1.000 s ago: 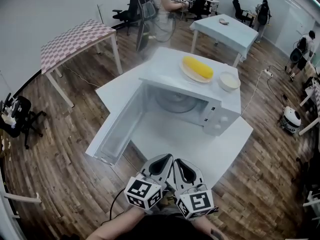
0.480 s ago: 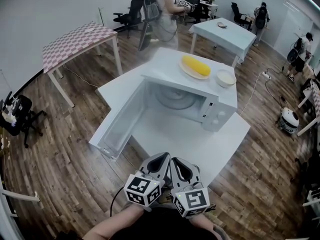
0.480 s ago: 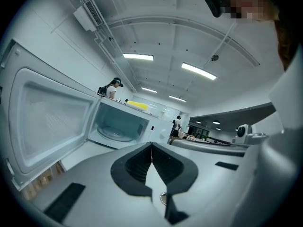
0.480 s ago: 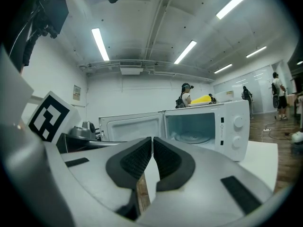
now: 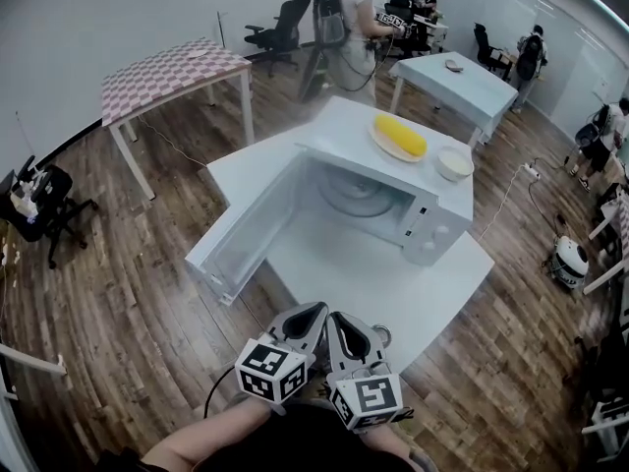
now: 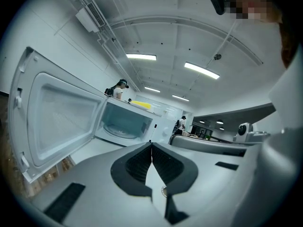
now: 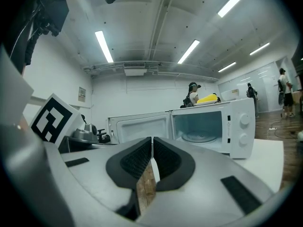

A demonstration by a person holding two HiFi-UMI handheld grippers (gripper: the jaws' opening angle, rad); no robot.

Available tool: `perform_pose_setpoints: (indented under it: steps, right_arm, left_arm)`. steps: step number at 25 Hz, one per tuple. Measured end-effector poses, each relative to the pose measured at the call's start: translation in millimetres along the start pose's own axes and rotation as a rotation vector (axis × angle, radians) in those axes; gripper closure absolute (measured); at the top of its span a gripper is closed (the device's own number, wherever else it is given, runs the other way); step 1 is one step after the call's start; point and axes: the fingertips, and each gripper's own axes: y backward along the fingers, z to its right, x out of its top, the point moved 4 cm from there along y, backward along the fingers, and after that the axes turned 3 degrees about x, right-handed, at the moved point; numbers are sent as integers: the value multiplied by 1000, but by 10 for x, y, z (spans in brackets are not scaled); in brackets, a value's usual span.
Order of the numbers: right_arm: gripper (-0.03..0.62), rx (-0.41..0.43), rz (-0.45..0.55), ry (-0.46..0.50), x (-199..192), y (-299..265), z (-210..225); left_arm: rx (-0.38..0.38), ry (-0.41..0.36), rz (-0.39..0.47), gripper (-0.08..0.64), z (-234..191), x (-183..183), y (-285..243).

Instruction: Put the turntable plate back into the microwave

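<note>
A white microwave (image 5: pixel 437 226) stands on the white table (image 5: pixel 413 308) with its door (image 5: pixel 244 232) swung wide to the left. The glass turntable plate (image 5: pixel 356 194) lies flat inside the cavity; it also shows in the left gripper view (image 6: pixel 117 132) and the right gripper view (image 7: pixel 202 137). Both grippers hang side by side close to my body, off the table's near corner and well short of the microwave. The left gripper (image 5: pixel 316 311) (image 6: pixel 151 143) is shut with nothing in it. The right gripper (image 5: pixel 335 317) (image 7: pixel 152 138) is shut and empty too.
On top of the microwave sit a plate with a yellow corn cob (image 5: pixel 401 134) and a small white bowl (image 5: pixel 454 162). A checkered table (image 5: pixel 172 67) stands far left, another white table (image 5: pixel 462 79) behind. People and office chairs are at the back. Wooden floor surrounds the table.
The view has shifted a little, so the microwave sits higher and the grippers lower in the picture. Both grippers stay shut and together; the plate has not moved.
</note>
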Motion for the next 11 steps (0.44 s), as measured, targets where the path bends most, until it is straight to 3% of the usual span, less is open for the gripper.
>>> perform_pose_setpoints:
  steps: [11]
  right_arm:
    - [560, 68, -12, -15, -141, 30, -150]
  left_arm:
    - [68, 26, -27, 546, -65, -207, 190]
